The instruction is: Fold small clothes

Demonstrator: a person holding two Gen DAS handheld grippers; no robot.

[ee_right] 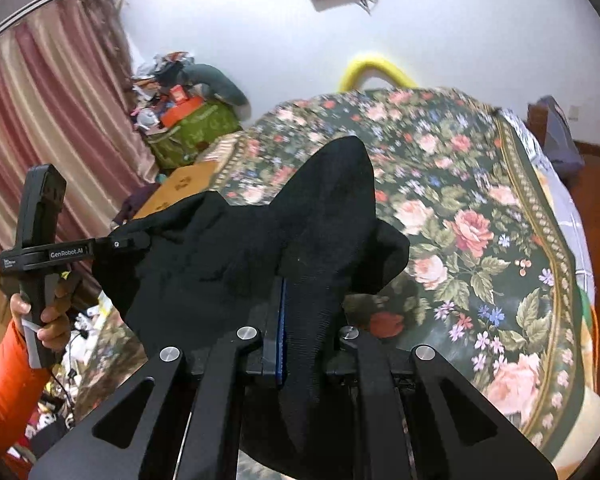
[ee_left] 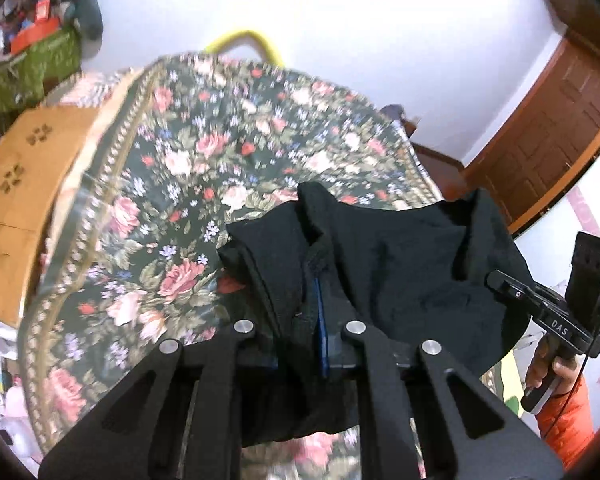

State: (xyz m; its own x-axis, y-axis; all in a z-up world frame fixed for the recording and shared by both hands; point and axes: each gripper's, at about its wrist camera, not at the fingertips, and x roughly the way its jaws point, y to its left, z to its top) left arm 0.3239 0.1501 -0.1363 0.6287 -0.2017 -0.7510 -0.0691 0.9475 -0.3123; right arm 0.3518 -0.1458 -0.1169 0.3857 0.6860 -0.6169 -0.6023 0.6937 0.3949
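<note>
A small black garment [ee_left: 400, 256] hangs stretched between my two grippers above the floral bedspread [ee_left: 204, 152]. My left gripper [ee_left: 320, 300] is shut on one edge of it, with the blue pad showing in the fold. My right gripper [ee_right: 284, 312] is shut on the other edge of the black garment [ee_right: 228, 248]. In the left wrist view the right gripper [ee_left: 496, 280] pinches the cloth at the right. In the right wrist view the left gripper [ee_right: 140, 242] pinches it at the left. The fingertips are hidden by cloth.
The bed with the floral bedspread [ee_right: 480, 208] fills the middle. A cardboard box [ee_left: 24, 184] lies at the bed's left side, with a green bag [ee_left: 32, 68] of clutter behind. A wooden door [ee_left: 560, 120] is at the right, pink curtains [ee_right: 52, 120] at the left.
</note>
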